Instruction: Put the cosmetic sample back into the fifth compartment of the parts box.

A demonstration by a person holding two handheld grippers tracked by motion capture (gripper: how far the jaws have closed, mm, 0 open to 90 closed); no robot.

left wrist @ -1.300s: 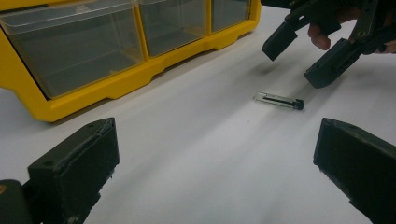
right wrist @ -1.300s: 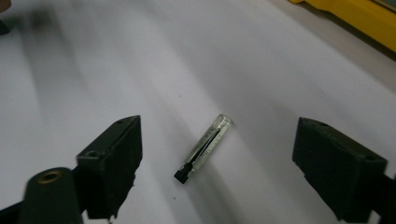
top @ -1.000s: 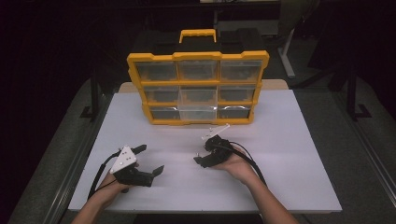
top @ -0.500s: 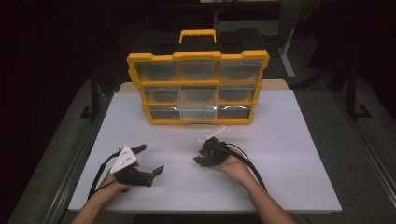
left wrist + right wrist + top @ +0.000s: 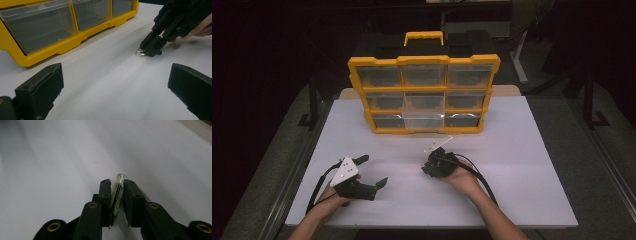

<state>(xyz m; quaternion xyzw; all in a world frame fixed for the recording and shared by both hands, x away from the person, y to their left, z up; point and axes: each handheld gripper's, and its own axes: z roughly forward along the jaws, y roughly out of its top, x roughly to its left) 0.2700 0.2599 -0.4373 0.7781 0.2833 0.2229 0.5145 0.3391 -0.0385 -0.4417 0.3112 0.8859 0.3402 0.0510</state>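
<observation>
A small clear piece (image 5: 118, 185) stands on edge on the white tabletop (image 5: 522, 165) between the jaws of my right gripper (image 5: 117, 182). Those jaws have just been closing and are nearly together, with a thin gap still beside the piece. In the high view the right gripper (image 5: 428, 168) lies at the table's middle, pointing left. The left gripper view shows the right gripper (image 5: 148, 50) with the clear piece (image 5: 139, 52) at its tip. My left gripper (image 5: 373, 171) rests at the front left, its jaws wide open with nothing between them (image 5: 115, 75).
A yellow organizer (image 5: 424, 131) with several clear drawers stands upright at the back of the table, its middle drawer pulled slightly out. Its lower drawers (image 5: 50, 27) look see-through and bare. Dark floor and table legs surround the white top.
The right gripper's jaws have drawn together around the clear piece. Both hands have stayed where they were.
</observation>
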